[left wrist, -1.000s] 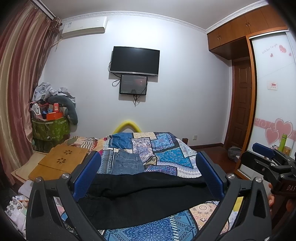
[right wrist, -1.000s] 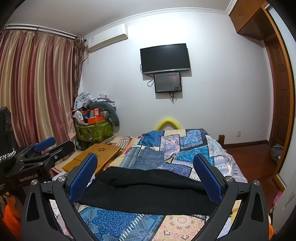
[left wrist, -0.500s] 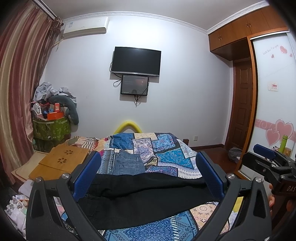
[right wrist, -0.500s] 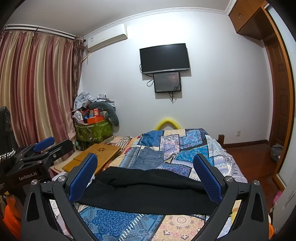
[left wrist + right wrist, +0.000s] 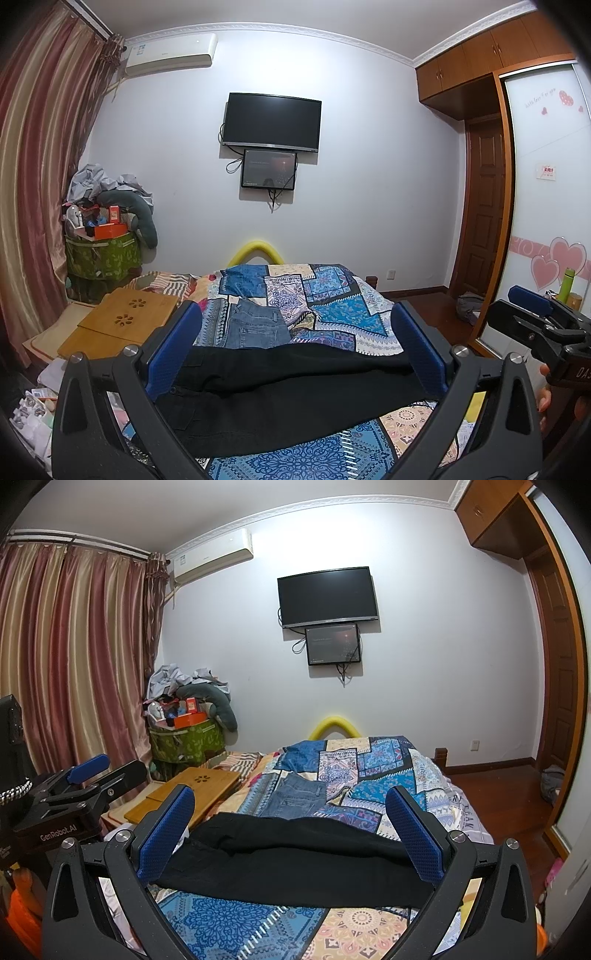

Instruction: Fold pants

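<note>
the left gripper (image 5: 295,347) is spread wide and holds nothing, raised above the near end of the bed (image 5: 332,317). the right gripper (image 5: 291,827) is likewise wide and empty, just beside it. below and ahead of both, black pants (image 5: 288,391) lie flat across the patchwork quilt, spanning the gap between each gripper's blue pads. folded blue jeans (image 5: 255,328) rest just beyond the pants.

Open patchwork bed (image 5: 343,314) lies clear beyond the black pants (image 5: 295,398), except folded jeans (image 5: 256,328) toward its left edge.
</note>
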The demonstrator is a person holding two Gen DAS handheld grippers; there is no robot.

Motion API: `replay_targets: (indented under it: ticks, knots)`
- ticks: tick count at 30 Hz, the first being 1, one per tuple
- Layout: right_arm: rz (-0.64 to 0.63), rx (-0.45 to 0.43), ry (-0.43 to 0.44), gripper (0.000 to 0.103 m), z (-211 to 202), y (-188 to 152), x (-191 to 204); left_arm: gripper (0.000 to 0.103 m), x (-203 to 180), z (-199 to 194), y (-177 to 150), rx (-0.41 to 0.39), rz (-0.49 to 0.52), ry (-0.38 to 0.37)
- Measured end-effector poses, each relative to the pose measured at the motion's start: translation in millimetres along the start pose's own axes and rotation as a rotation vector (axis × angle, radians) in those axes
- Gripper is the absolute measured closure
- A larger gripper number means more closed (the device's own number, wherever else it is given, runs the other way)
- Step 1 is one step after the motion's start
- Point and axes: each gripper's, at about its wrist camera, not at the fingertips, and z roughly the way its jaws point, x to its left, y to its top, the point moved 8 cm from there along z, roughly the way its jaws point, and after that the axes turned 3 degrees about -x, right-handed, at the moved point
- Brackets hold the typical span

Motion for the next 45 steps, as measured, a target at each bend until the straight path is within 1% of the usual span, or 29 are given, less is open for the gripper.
replay_targets:
  ticks: [20, 25, 30, 36, 42, 45]
  knots:
    - [0.004, 0.006, -0.002, 0.000, 1, -2, -1, 0.000, 1, 3, -2, 0.008, -0.001, -0.002]
    - [0.009, 0.020, -0.005, 0.000, 7, -4, -2, 0.000, 3, 9, -4, 0.021, -0.004, 0.000]
    - [0.005, 0.038, -0.011, 0.000, 18, -7, -4, 0.000, 9, 24, -7, 0.041, -0.007, 0.005]
    - [0.015, 0.089, -0.023, 0.000, 46, -19, -13, 0.000, 31, 64, -19, 0.101, -0.038, 0.041]
    - [0.033, 0.165, -0.033, 0.000, 85, -40, -29, 0.000, 66, 126, -44, 0.205, -0.057, 0.089]
    - [0.029, 0.213, -0.042, 0.000, 110, -52, -41, 0.000, 92, 158, -59, 0.248, -0.067, 0.138]
